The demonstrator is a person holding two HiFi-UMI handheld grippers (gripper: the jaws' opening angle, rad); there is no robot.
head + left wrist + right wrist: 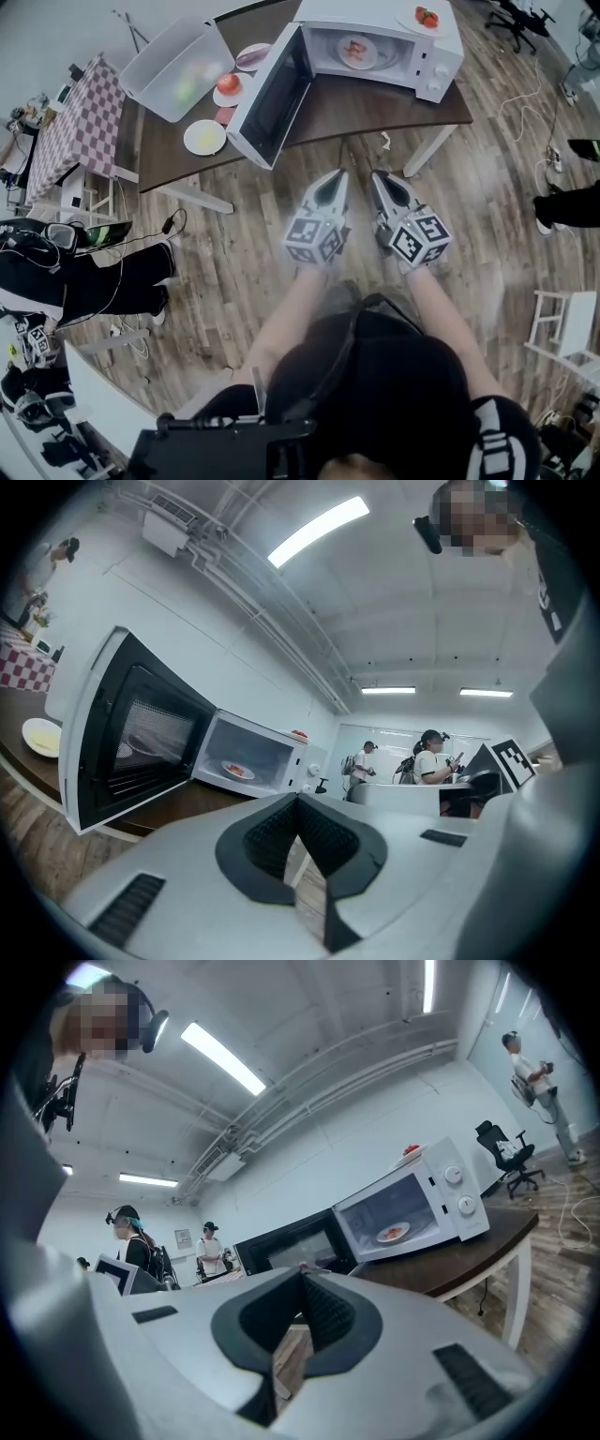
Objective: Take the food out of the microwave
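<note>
A white microwave [375,47] stands on a dark brown table [375,108], its door [272,94] swung open to the left. Inside lies a plate of food [357,52], also seen as the plate [237,771] in the left gripper view and the plate [393,1233] in the right gripper view. My left gripper [335,176] and right gripper [377,176] hover side by side over the floor, short of the table's near edge, pointing level at the microwave. Both are shut with nothing held. The left gripper [298,800] and right gripper [302,1275] tips show closed.
A plate of red food [425,17] sits on top of the microwave. Left of the door are a clear plastic bin [178,70], a tomato plate [228,87] and a yellow plate [204,137]. A checkered table [80,122], a person [94,272] and a white chair [562,328] flank the floor.
</note>
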